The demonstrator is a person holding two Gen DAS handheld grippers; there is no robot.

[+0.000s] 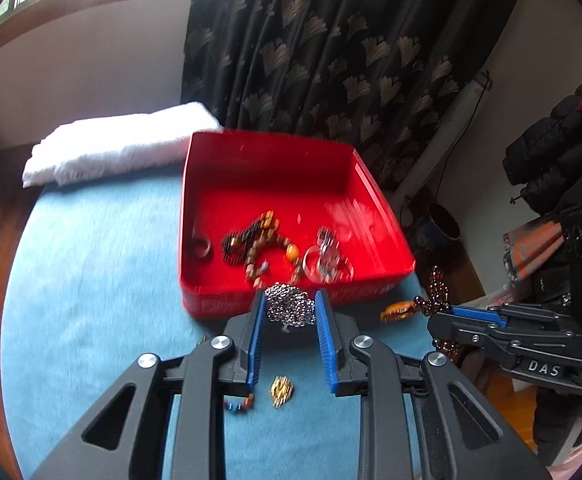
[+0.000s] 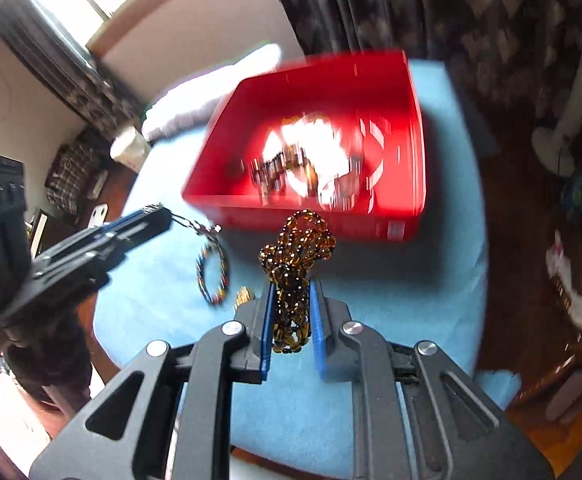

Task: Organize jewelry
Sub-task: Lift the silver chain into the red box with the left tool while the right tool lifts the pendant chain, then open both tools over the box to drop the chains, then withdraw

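Blue-covered round counter (image 1: 91, 280) w/ red plastic tray (image 1: 287, 152) part-filled. Silver chain bundle (image 1: 290, 306) is gripped by left tongs (image 1: 289, 308); amber-brown bead necklace (image 2: 291, 280) is clamped in right tongs (image 2: 290, 292). Step judged: carry to tray. Next: both brought over rim, then released.

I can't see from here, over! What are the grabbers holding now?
Left hand-held gripper shut on silver chain bundle. Right hand-held gripper shut on amber bead necklace. Red tray just ahead, nothing blocking.
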